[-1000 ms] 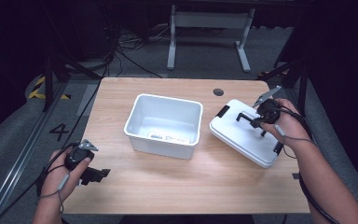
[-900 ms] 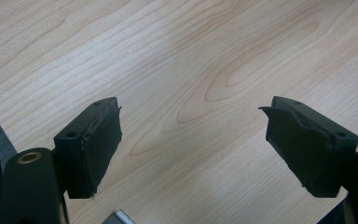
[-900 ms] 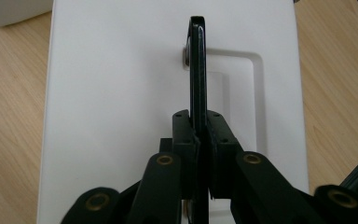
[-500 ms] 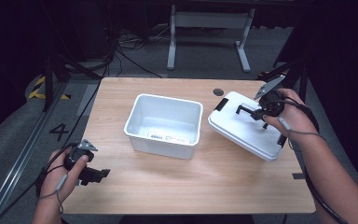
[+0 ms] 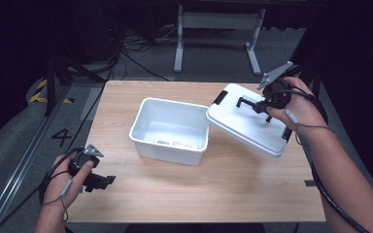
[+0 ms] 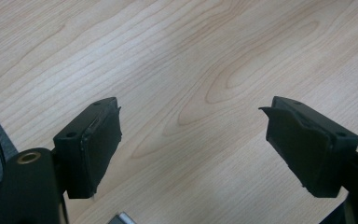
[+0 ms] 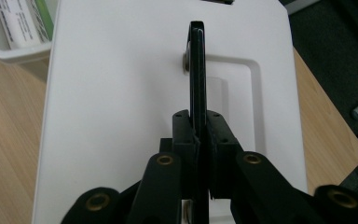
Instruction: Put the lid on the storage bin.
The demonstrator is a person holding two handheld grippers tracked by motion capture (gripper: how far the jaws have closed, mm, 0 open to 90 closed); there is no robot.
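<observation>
In the high view, a white lid [image 5: 245, 121] is held tilted above the right part of the wooden table [image 5: 199, 194], its left edge over the rim of an open white bin [image 5: 170, 130]. The black handle [image 5: 248, 102] on the lid is clamped by the right gripper [image 5: 267, 104]. A label can be seen on the bin's inner wall; nothing else in it can be made out. The left gripper [image 5: 102, 182] is held near the table's front left corner, well apart from the bin.

In the left gripper view, the left gripper's [image 6: 193, 144] jaws are spread wide over bare wood, with nothing between them.

In the right gripper view, the right gripper's [image 7: 200, 135] jaws are closed tight on the thin handle [image 7: 196, 65], with the lid [image 7: 121, 84] beneath and a corner of the bin [image 7: 14, 49] beyond.
</observation>
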